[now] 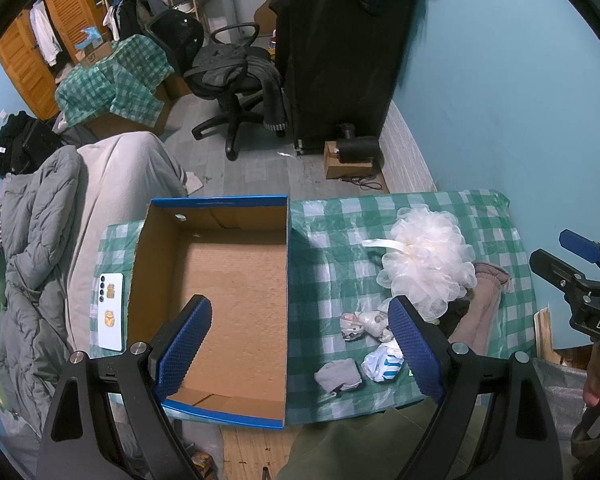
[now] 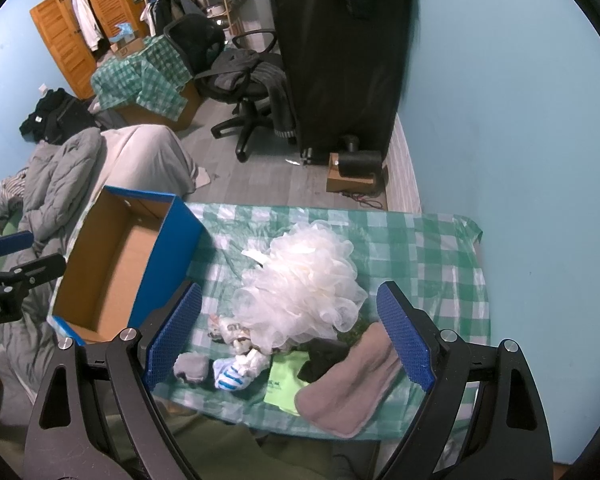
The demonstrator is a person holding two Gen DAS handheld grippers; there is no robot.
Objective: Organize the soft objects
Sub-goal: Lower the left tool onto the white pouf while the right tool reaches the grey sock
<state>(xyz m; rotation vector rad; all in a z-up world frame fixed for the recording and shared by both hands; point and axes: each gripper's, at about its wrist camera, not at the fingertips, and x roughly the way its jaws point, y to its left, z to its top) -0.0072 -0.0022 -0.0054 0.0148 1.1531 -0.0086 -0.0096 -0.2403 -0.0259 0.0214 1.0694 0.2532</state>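
- The left claw (image 1: 300,344) hangs above the bench (image 1: 496,216), its blue-padded fingers (image 1: 184,344) spread wide and holding nothing; one finger sits over the box, the other over the loose items.
- The right claw (image 2: 288,336) is likewise spread wide and empty, hovering over the pile of soft things.
- An open cardboard box (image 1: 220,280) with blue outer walls stands on the left part of the green-checked cloth; nothing lies inside it.
- A white mesh bath pouf (image 2: 304,280) sits near the middle of the cloth, just right of the box.
- In front of the pouf lie a small patterned bundle (image 1: 360,324), a grey rolled sock (image 1: 338,376) and a white sock with blue stripes (image 2: 230,376), close together near the bench's front edge.
- A pinkish-brown cloth (image 2: 344,388) lies at the front right, partly over a dark garment (image 2: 324,356), with a light green sheet (image 2: 286,384) beside it.
- A white phone (image 1: 111,312) rests left of the box.
- A bed with a grey quilt (image 1: 40,240) stands to the left of the bench.
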